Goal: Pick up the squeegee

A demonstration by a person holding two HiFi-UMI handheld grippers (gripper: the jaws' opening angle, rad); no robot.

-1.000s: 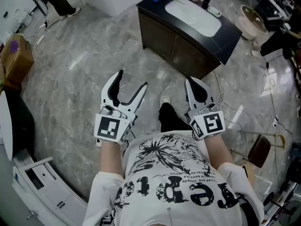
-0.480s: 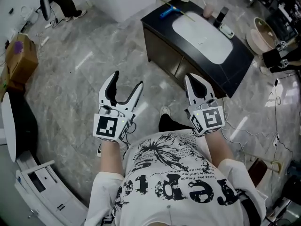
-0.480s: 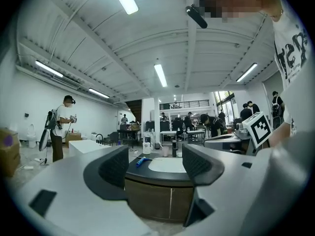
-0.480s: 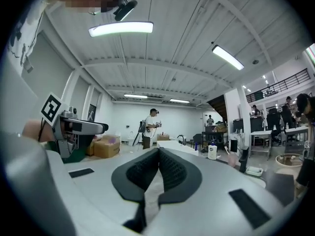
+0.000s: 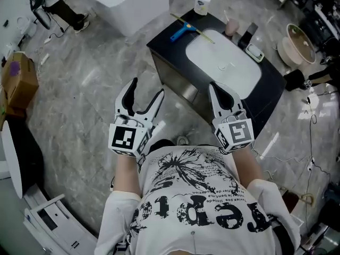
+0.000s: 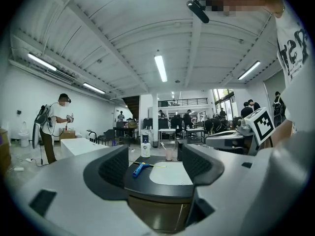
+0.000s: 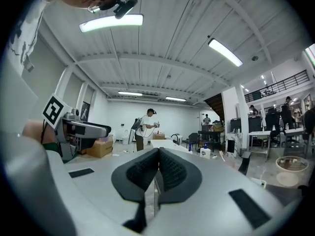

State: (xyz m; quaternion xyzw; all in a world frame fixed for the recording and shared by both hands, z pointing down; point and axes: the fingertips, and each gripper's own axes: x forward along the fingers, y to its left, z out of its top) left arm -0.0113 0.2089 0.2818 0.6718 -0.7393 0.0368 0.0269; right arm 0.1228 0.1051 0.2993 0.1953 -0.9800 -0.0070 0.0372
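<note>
**Squeegee point(image 5: 179, 33):** It lies flat on the black vanity counter point(image 5: 162, 44) in the upper centre of the head view. It is just beside the left edge of the white basin point(image 5: 223, 62), with a soap bottle point(image 5: 201, 4) near it, further up the frame. The blue handle points toward the lower left, and a thin pale blade bar crosses its upper end.

**Left gripper point(image 5: 147, 89):** The jaws are spread wide with nothing between them. It sits at centre-left, well apart from the squeegee.

**Right gripper point(image 5: 214, 88):** The jaws are pressed together and hold nothing.

**Handling assessment:** The item appears light, with a stiff plastic handle. The slender blade bar would likely flex or twist the tool if gripped. The recommended hold is across the middle of the blue handle, with the jaws closing on its sides. The handle looks smooth and may slip. It also lies low on a hard top, so the jaw tips must reach the counter surface without nudging it toward the basin.
</note>
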